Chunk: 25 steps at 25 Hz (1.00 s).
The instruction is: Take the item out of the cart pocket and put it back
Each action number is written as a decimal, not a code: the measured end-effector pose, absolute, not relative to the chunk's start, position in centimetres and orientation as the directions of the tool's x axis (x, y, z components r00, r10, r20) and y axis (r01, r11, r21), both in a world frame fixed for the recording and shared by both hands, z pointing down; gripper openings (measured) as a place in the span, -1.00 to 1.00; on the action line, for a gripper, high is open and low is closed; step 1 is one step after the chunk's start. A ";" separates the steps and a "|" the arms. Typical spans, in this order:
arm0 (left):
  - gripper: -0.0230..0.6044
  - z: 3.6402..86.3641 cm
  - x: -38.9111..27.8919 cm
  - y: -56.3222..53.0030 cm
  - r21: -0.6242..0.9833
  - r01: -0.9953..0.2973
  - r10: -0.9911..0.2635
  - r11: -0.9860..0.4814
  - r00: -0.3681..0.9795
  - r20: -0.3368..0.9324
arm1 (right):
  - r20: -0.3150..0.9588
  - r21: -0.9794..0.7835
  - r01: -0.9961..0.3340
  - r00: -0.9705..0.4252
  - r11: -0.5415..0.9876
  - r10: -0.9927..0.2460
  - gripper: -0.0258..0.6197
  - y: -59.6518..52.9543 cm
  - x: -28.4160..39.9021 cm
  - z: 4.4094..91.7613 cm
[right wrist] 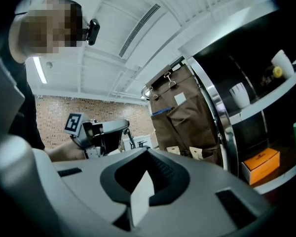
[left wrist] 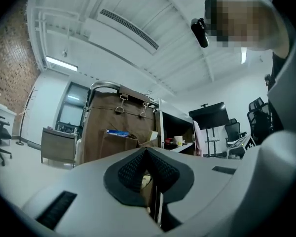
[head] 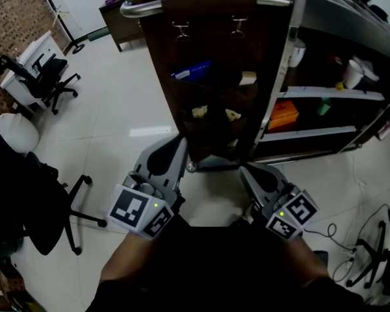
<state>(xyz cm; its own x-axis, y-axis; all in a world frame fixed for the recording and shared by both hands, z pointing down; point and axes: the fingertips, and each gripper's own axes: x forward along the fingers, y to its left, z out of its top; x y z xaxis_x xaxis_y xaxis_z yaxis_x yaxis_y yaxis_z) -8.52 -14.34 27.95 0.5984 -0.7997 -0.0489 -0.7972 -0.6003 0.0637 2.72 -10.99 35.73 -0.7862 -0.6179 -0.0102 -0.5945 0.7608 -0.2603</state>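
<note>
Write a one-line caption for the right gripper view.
Right gripper shut on a pale card, facing the brown pocket organiser; left gripper alongside.

Black chair (head: pixel 49 77) upper left by white table (head: pixel 26 60), brick wall (head: pixel 10 18) behind. Dark chair (head: pixel 36 203) lower left. Orange box (head: pixel 285 116) and white cup (head: pixel 353 75) on shelves (head: pixel 325 93) at right. Cables (head: pixel 341 236) on floor, lower right.
</note>
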 end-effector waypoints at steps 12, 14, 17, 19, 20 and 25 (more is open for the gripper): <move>-0.93 34.2 -6.0 -10.3 0.080 -0.808 -0.809 -0.584 0.587 0.020 | 0.019 -0.211 -0.618 -0.777 0.757 -0.629 -0.88 -11.2 2.3 35.4; -0.93 34.3 -6.1 -10.4 0.089 -0.812 -0.814 -0.577 0.581 0.018 | 0.025 -0.201 -0.621 -0.776 0.758 -0.630 -0.88 -11.3 2.2 35.5; -0.93 34.3 -6.2 -10.5 0.092 -0.813 -0.815 -0.575 0.579 0.020 | 0.036 -0.176 -0.626 -0.775 0.760 -0.631 -0.88 -11.4 1.9 35.5; -0.93 34.3 -6.1 -10.4 0.089 -0.811 -0.813 -0.578 0.582 0.021 | 0.042 -0.153 -0.633 -0.772 0.759 -0.635 -0.88 -11.4 1.8 35.5; -0.93 34.4 -6.0 -10.3 0.089 -0.810 -0.812 -0.580 0.584 0.020 | 0.044 -0.144 -0.634 -0.771 0.760 -0.635 -0.88 -11.4 1.7 35.5; -0.93 34.6 -5.5 -10.0 0.108 -0.807 -0.811 -0.581 0.585 0.017 | 0.053 -0.146 -0.633 -0.773 0.761 -0.633 -0.88 -11.4 1.5 35.6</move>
<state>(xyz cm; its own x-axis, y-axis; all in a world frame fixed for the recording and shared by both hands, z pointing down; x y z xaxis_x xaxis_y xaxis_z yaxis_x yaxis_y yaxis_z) -5.49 -10.03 34.64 0.5854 -0.8105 0.0173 -0.8070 -0.5806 0.1079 1.54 -11.44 35.65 -0.7726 -0.6327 0.0531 -0.6328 0.7605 -0.1455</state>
